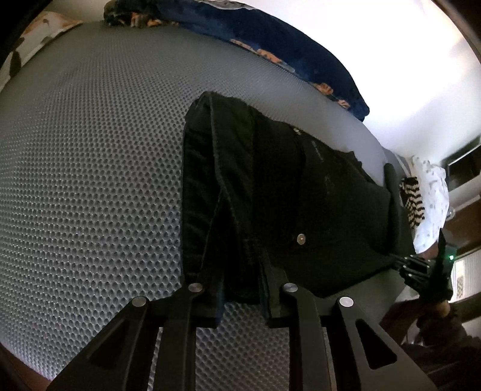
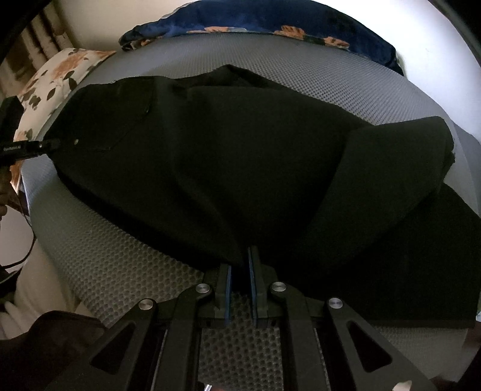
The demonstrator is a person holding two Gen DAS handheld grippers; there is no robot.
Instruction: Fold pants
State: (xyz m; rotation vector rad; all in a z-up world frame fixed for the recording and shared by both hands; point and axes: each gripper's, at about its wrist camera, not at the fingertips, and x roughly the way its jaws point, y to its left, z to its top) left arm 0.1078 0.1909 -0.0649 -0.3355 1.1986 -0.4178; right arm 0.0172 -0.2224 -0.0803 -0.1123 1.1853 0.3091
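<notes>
Black pants (image 2: 210, 156) are lying ahead of both grippers on the grey mesh mattress (image 1: 90, 180) — you're pinching the waistband in the left gripper (image 1: 240, 288) and clamping an edge in the right gripper (image 2: 239, 270), probably keeping fabric taut for folding.

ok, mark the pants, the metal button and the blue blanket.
pants (image 2: 228, 156), right wrist view, middle of the black fabric.
metal button (image 1: 300, 238), left wrist view, its face.
blue blanket (image 2: 270, 18), right wrist view, plain blue part.
</notes>
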